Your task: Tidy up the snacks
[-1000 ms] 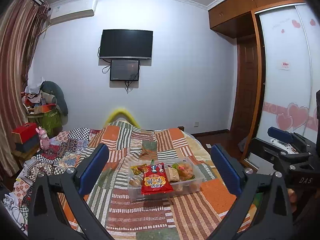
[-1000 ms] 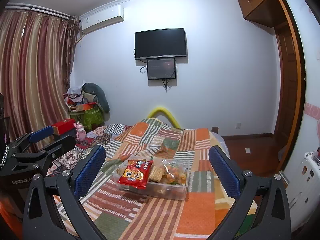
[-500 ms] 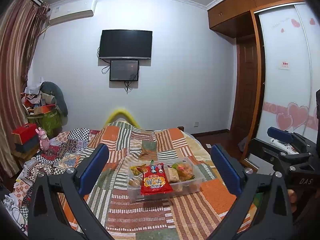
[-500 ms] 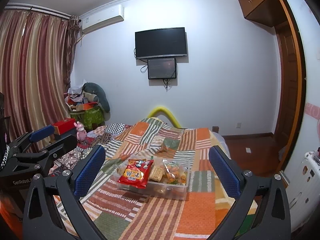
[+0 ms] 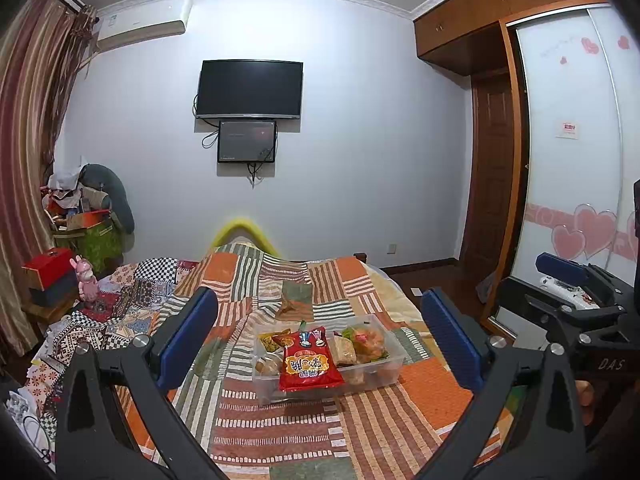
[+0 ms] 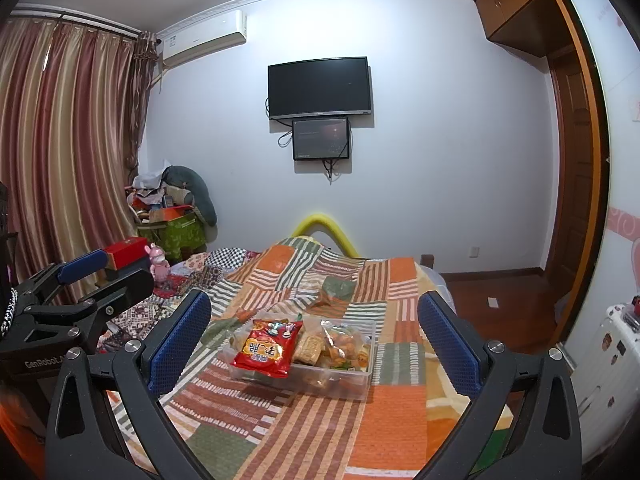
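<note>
Red snack bag (image 5: 310, 364) lies atop a clear bin (image 5: 384, 372) of snacks on the bed (image 5: 248, 420), long axis pointing away, ahead of both grippers. Left gripper (image 5: 320, 340) and right gripper (image 6: 314, 344) hang well short, jaws wide apart, empty; neither looks clearly nearer.

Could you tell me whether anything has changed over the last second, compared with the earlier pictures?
Almost nothing. Both views drift very slightly. The left tongs and right tongs remain open and empty above the bed. The red snack bag still lies on the clear container; nothing was grasped or released.
</note>
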A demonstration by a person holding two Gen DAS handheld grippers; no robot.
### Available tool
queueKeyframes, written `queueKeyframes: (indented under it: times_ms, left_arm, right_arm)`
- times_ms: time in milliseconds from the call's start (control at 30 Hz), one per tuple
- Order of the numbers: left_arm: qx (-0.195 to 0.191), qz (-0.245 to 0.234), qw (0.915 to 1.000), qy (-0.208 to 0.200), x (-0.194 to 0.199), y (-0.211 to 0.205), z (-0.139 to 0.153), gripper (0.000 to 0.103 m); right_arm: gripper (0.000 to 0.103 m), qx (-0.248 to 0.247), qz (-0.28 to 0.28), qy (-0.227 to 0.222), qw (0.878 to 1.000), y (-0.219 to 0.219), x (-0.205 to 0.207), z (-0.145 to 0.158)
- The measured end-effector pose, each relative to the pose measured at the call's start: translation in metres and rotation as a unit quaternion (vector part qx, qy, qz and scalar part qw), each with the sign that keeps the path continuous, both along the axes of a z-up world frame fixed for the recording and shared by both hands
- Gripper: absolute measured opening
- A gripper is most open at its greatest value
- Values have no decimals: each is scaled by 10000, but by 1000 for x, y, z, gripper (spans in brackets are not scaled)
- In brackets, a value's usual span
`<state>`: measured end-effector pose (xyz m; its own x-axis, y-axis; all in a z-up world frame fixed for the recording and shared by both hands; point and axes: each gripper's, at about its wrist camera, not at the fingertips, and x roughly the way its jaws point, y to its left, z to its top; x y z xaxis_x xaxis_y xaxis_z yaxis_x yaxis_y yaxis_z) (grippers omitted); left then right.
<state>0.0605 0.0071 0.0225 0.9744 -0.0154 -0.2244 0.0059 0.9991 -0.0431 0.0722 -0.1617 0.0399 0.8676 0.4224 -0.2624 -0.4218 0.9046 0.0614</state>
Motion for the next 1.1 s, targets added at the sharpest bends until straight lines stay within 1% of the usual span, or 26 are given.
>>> queueKeyframes:
  times_ms: [1100]
  left_arm:
    - [-120, -138, 9997, 131, 2, -1, -6, 103]
  right_arm:
    - [103, 9, 4, 92, 10000, 1, 3, -1]
